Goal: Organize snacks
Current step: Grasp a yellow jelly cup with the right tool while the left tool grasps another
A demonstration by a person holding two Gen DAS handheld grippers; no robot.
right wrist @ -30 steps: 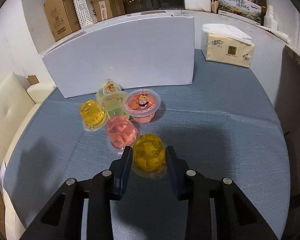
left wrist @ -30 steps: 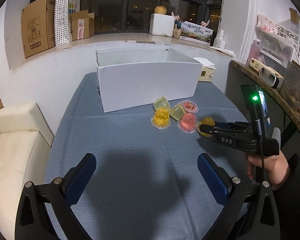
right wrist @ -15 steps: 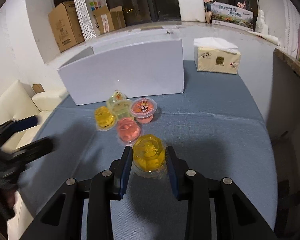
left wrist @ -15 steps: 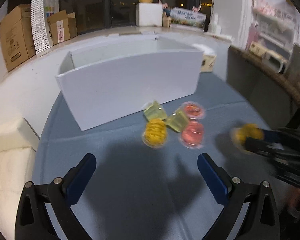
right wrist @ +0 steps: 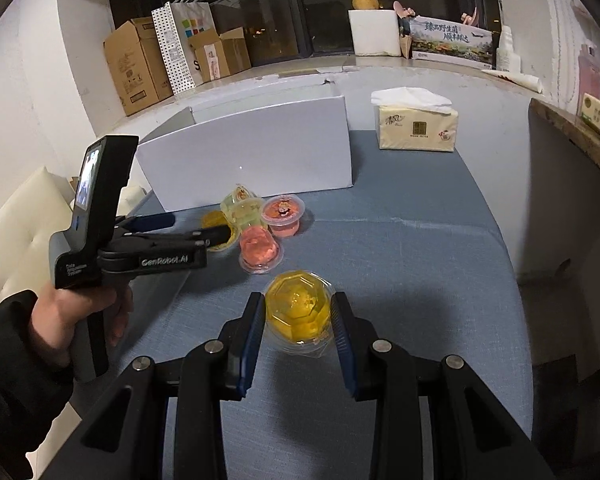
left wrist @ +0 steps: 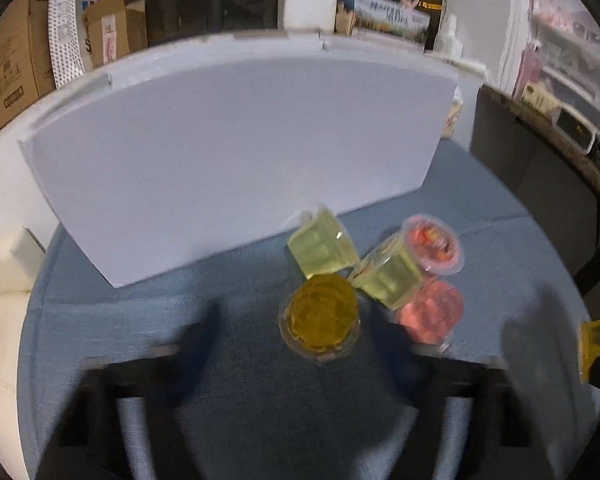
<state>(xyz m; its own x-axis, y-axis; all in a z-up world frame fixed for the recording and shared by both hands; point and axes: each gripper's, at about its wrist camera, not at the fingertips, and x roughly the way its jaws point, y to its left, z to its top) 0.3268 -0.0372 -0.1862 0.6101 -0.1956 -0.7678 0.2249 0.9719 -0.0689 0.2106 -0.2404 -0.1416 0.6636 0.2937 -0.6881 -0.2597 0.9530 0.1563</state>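
Observation:
Several jelly cups lie in a cluster on the blue tablecloth before a white box (left wrist: 228,152): two green cups (left wrist: 320,248) on their sides, a lidded pink cup (left wrist: 432,240), an overturned pink cup (left wrist: 428,316) and a yellow cup (left wrist: 319,320). My left gripper (left wrist: 296,316) is blurred. Its jaws are closing around that yellow cup, and a gap still shows beside it. In the right wrist view the left gripper (right wrist: 188,228) reaches into the cluster from the left. My right gripper (right wrist: 298,320) is shut on another yellow cup (right wrist: 298,312), held above the cloth.
A tissue pack (right wrist: 416,128) stands on the table to the right of the white box (right wrist: 252,160). A cream sofa (right wrist: 28,216) lies off the table's left edge and a dark counter (right wrist: 572,136) off its right. Cardboard boxes line the window sill behind.
My left gripper moved forward and down to the cluster, and its jaws narrowed around the yellow cup. My right gripper drew back and upward with its yellow cup, away from the cluster.

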